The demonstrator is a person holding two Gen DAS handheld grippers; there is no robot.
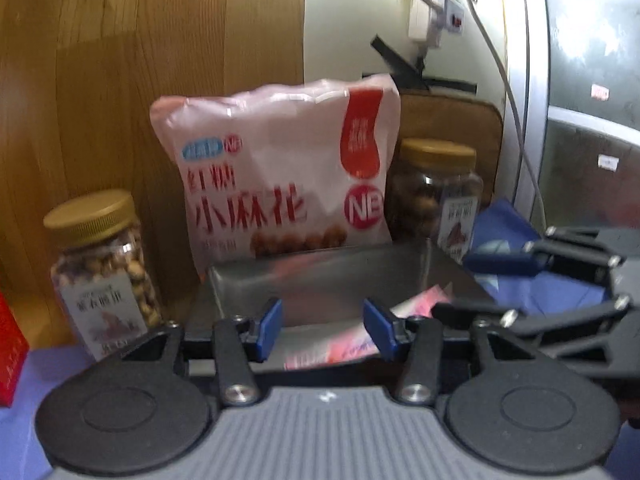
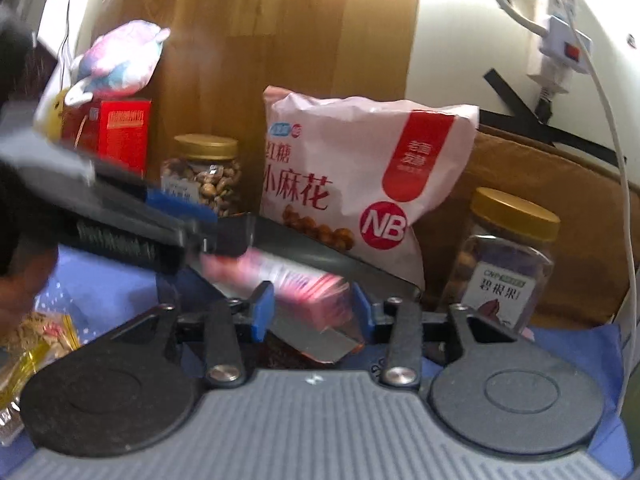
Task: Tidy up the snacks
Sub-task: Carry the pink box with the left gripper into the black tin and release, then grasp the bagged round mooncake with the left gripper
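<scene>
A metal tray (image 1: 320, 276) sits on the blue cloth, with pink snack packets (image 1: 348, 344) lying in it. My left gripper (image 1: 323, 330) is open just over the tray's near edge, holding nothing. My right gripper (image 2: 312, 312) is open over the tray (image 2: 320, 340), with the pink packets (image 2: 312, 288) between its fingers but not clamped. The right gripper also shows in the left wrist view (image 1: 520, 280), at the tray's right side. The left gripper shows blurred in the right wrist view (image 2: 160, 216).
A large pink snack bag (image 1: 280, 168) stands behind the tray against a wooden board. Gold-lidded jars stand to its left (image 1: 104, 272) and right (image 1: 440, 196). A red box (image 2: 120, 132) and plush toy (image 2: 120, 56) are at left. Yellow wrapped snacks (image 2: 36, 340) lie on the cloth.
</scene>
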